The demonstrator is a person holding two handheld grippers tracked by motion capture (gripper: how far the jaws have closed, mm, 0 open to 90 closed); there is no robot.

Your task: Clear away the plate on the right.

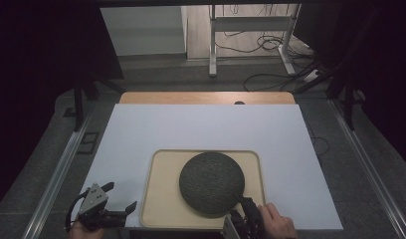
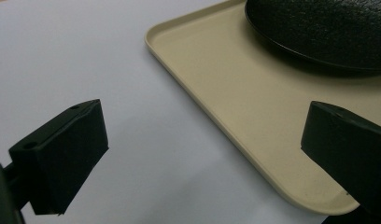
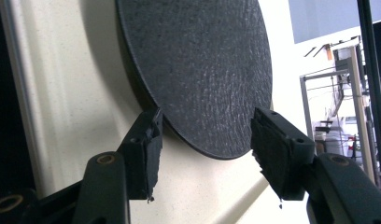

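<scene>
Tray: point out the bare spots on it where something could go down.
The tray is bare along its left strip, beside the dark plate, and in its far corners. The near right corner is crowded: the right tongs straddle the plate's rim.

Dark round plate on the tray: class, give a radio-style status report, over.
Left gripper open, idle on the white sheet beside the tray. Right gripper open, jaws straddling the dark plate rim, not clamped. Nothing in the way.
</scene>
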